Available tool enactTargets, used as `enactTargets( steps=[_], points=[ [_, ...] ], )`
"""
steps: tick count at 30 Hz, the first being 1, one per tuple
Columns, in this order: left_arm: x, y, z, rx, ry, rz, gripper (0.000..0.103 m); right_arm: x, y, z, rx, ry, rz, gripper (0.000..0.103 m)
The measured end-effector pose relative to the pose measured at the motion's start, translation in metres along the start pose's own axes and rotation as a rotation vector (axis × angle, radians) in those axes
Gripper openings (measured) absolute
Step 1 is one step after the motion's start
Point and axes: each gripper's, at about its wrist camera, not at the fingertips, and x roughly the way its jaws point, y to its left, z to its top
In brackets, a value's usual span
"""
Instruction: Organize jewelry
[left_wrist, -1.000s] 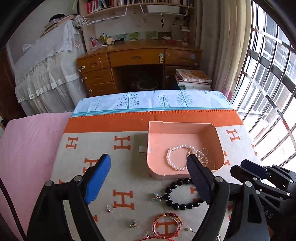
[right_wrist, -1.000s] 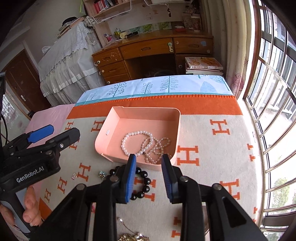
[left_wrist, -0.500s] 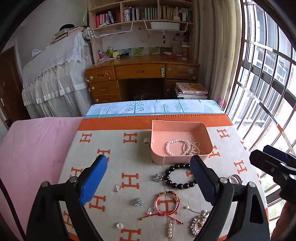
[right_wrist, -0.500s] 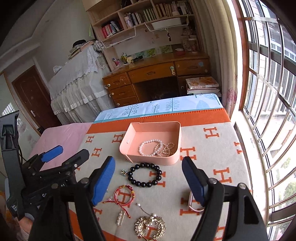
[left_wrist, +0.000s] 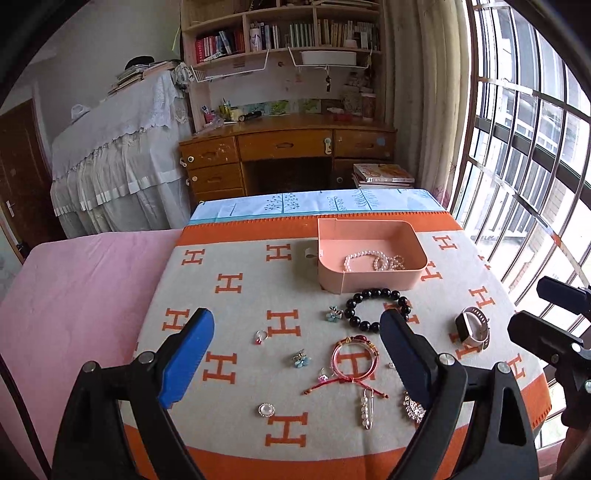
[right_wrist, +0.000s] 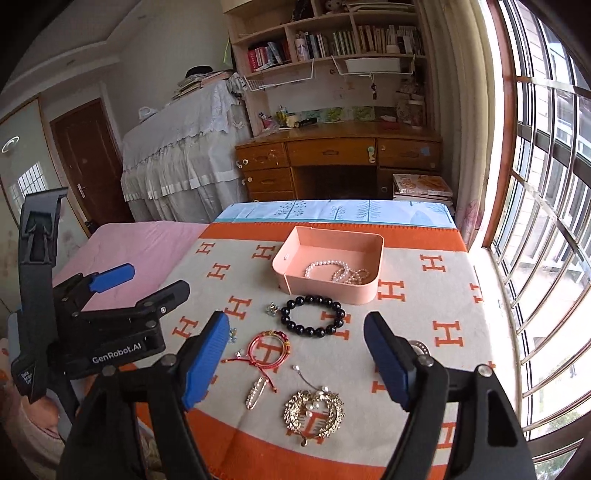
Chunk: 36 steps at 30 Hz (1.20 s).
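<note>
A pink box (left_wrist: 369, 282) (right_wrist: 328, 288) holds a pearl necklace (left_wrist: 364, 258) (right_wrist: 334, 269). In front of it on the blanket lie a black bead bracelet (left_wrist: 376, 308) (right_wrist: 314, 315), a red cord bracelet (left_wrist: 354, 360) (right_wrist: 267, 349), a pearl pin (left_wrist: 365, 408) (right_wrist: 256, 391), a gold brooch (right_wrist: 314, 410), a watch (left_wrist: 472, 330), a ring (left_wrist: 260, 336) and small charms (left_wrist: 301, 359). My left gripper (left_wrist: 295, 354) is open and empty, held back above the near edge. My right gripper (right_wrist: 295, 362) is open and empty, also above the near edge.
The orange and grey H-pattern blanket (left_wrist: 229, 284) covers the table; a pink cloth (left_wrist: 74, 288) lies to the left. A round silver piece (left_wrist: 266, 410) lies near the front edge. A wooden desk (left_wrist: 288, 155) and barred window (left_wrist: 535, 147) stand behind.
Both grippers have pulled back and up from the pink box. The right gripper has opened wide. More of the jewelry on the blanket has come into view.
</note>
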Motion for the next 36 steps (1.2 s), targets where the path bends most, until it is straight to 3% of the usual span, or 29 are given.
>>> enactTargets(
  steps=[3,14,27,36],
  points=[
    [-0.001,0.000,-0.015,0.024,0.010,-0.004,0.090,-0.002,0.012,-0.010,-0.056,0.010,-0.056,0.079],
    [0.019,0.015,-0.067,0.026,0.125,-0.073,0.090,0.004,0.028,-0.053,-0.165,0.025,-0.121,0.079],
    [0.065,0.041,-0.099,-0.011,0.259,-0.108,0.090,0.040,-0.022,-0.073,-0.030,0.143,-0.139,0.078],
    [0.092,0.052,-0.101,-0.044,0.320,-0.129,0.090,0.072,-0.040,-0.082,0.013,0.224,-0.098,0.066]
  ],
)
